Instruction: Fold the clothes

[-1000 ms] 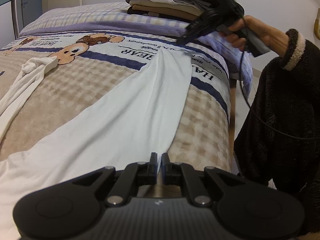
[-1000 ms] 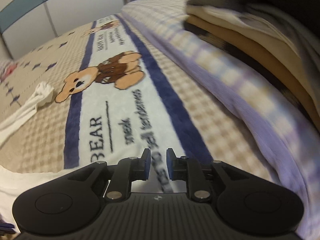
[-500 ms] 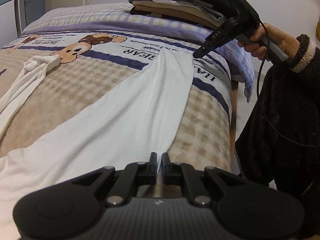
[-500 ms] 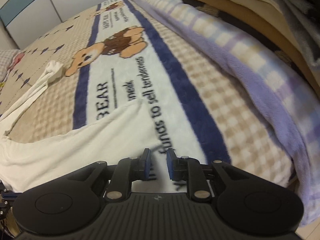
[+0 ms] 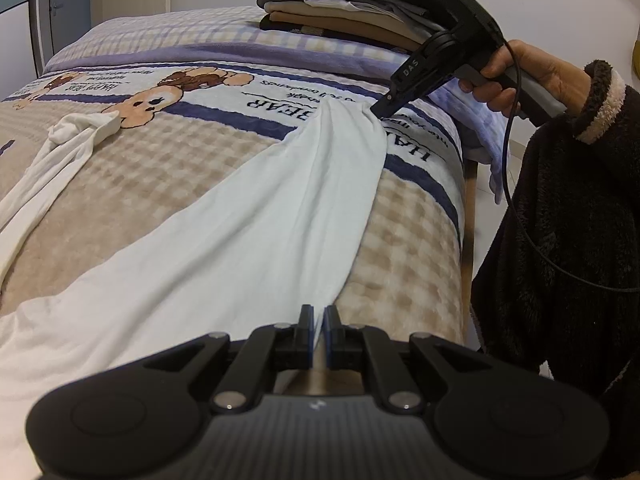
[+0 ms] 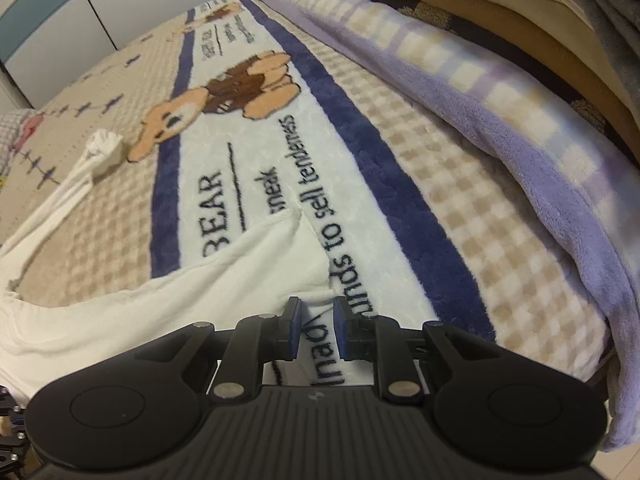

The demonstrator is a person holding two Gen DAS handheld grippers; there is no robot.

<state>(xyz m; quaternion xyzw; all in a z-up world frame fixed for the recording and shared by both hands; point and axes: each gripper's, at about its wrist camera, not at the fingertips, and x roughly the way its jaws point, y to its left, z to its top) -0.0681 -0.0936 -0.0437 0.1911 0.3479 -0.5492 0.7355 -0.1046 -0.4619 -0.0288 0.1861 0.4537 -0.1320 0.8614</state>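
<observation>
A long white garment [image 5: 260, 220] lies stretched along the bear-print blanket [image 5: 180, 184]. My left gripper [image 5: 319, 320] is shut on its near end at the bed's front edge, with the cloth pinched between the pads. My right gripper [image 5: 379, 110], held by a hand, touches its tips down at the garment's far end. In the right wrist view that gripper [image 6: 316, 320] stands slightly open. The white garment's [image 6: 200, 292] corner lies just beside its left finger, and printed blanket shows in the gap. Another bunched part of the garment [image 5: 80, 132] lies far left.
A stack of folded clothes [image 5: 340, 12] sits on a purple checked blanket [image 6: 520, 140] at the far side. The bed's right edge drops off by a wooden post [image 5: 468, 220]. A person's dark fleece sleeve [image 5: 560, 220] fills the right side.
My right gripper has come down from near the folded stack to the garment's far end, whose corner now shows in its view. My left gripper has kept still.
</observation>
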